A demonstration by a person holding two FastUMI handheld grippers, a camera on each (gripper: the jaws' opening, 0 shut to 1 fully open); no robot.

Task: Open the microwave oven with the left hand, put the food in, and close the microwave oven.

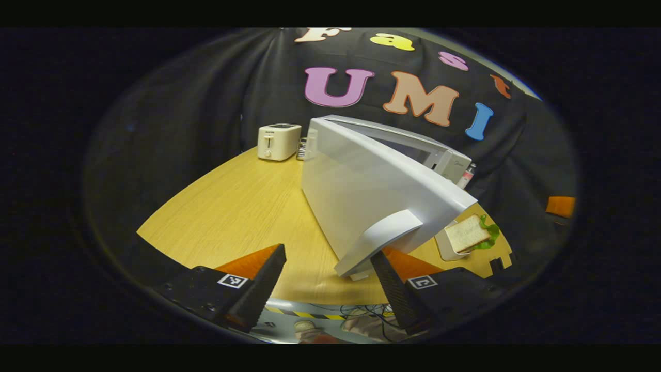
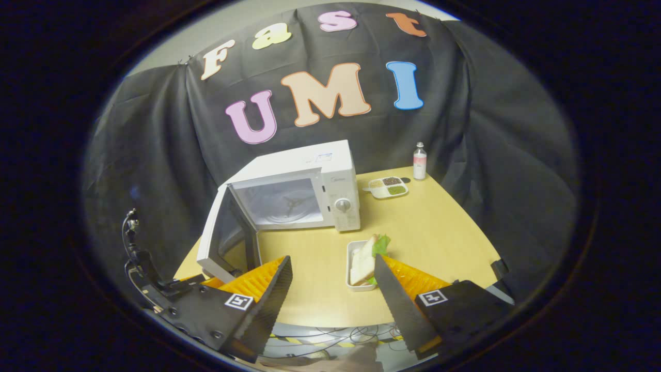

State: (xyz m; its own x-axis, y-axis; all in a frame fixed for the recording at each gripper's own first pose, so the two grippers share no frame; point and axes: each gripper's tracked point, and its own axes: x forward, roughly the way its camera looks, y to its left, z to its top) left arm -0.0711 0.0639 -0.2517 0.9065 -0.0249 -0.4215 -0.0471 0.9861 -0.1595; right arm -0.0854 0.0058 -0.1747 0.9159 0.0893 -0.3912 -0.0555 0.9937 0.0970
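In the left gripper view, the left gripper (image 1: pixel 328 281) has its two fingers spread wide apart with nothing between them, low over the front edge of the wooden table (image 1: pixel 237 212). The microwave (image 1: pixel 449 160) stands ahead with its door (image 1: pixel 372 191) swung out toward the camera, and the door's handle (image 1: pixel 382 240) sits just above and beside the right finger; whether they touch cannot be told. A small grey brand mark on the microwave's front is too small to read. Past the door's edge, to the right, a sandwich (image 1: pixel 467 233) with green lettuce lies in a white tray (image 1: pixel 445 249). A cream toaster (image 1: pixel 279 141) stands at the far side of the table, its label too small to read. In the right gripper view, the right gripper (image 2: pixel 333 289) also has its fingers wide apart, gripping nothing, with the sandwich (image 2: pixel 364 261) in its tray (image 2: pixel 350 268) just ahead between them. The microwave (image 2: pixel 338 199) sits farther back, its door (image 2: pixel 222 240) open to the left and its cavity bare. A sticker on top and the brand mark cannot be read. Beside it are a divided dish (image 2: pixel 388 187) and a small bottle (image 2: pixel 420 161).
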